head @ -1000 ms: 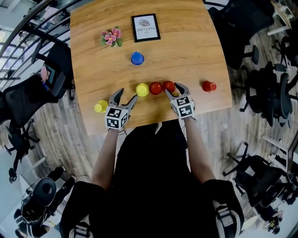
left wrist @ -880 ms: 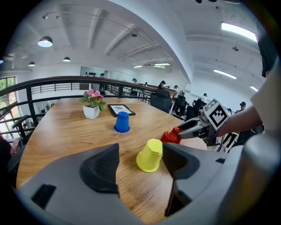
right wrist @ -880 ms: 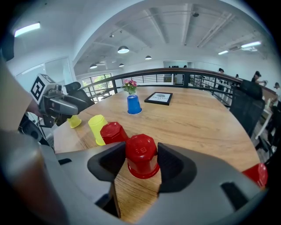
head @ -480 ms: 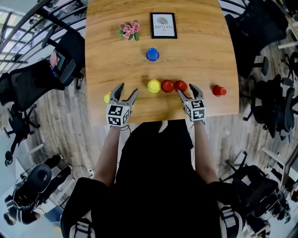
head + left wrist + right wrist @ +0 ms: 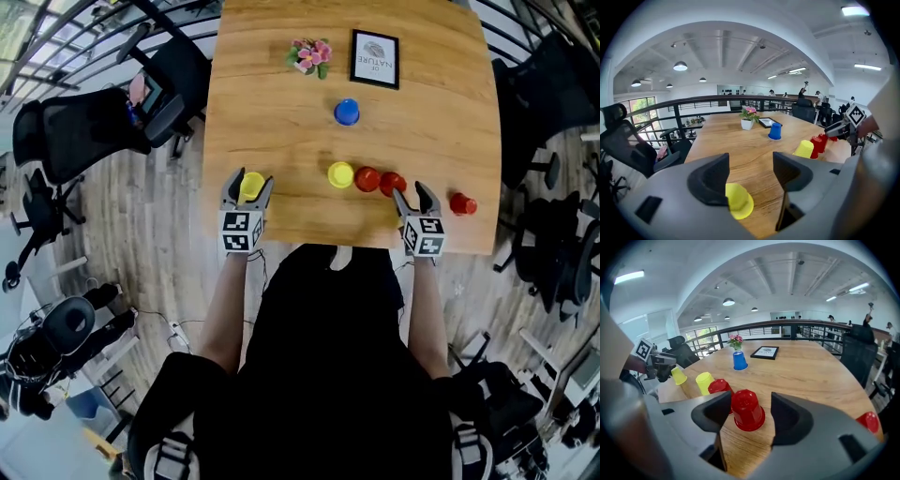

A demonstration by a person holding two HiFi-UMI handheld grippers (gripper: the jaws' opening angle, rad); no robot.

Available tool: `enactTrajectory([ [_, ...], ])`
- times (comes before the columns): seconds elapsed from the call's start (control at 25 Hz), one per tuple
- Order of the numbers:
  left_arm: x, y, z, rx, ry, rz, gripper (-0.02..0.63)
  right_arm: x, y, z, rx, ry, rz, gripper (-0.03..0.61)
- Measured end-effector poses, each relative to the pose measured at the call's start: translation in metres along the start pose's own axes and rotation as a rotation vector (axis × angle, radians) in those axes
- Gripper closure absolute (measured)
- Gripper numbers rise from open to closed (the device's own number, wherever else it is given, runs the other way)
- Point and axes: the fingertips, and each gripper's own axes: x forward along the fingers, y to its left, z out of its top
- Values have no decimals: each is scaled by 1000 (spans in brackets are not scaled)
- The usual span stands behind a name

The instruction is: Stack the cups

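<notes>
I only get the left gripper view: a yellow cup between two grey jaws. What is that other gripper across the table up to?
Observer: The right gripper has just been opening its jaws. A red cup stands upside down at their tips, not gripped.
Operator: How many red cups are there? They clump together for me.
Observer: Three. That one stands beside a second red cup, and a third red cup stands alone near the right edge of the table.
Operator: Is a machine moving these grippers?
Observer: No. A person dressed in black holds one gripper in each hand.
</notes>
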Motion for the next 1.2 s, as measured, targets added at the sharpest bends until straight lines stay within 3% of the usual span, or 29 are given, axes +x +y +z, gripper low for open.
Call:
enactTrajectory([
  [0.24, -13, 23, -25, 5, 33, 71, 296, -4, -4, -4, -17, 29, 4, 302],
  [0.44, -8, 36, -54, -16, 96, 88, 296, -6, -1, -4, -42, 50, 19, 315],
  [0.64, -4, 34, -70, -45, 125, 77, 327, -14, -11, 10, -16, 2, 18, 328],
  [0.72, -3, 35, -72, -50, 121, 75, 360, -15, -13, 15, -19, -8, 20, 339],
  [0.96, 2, 37, -66, -40, 115, 78, 362, -16, -14, 14, -22, -1, 10, 348],
  [1.2, 9, 17, -50, -4, 100, 16, 364, -20, -12, 14, -23, -1, -1, 348],
])
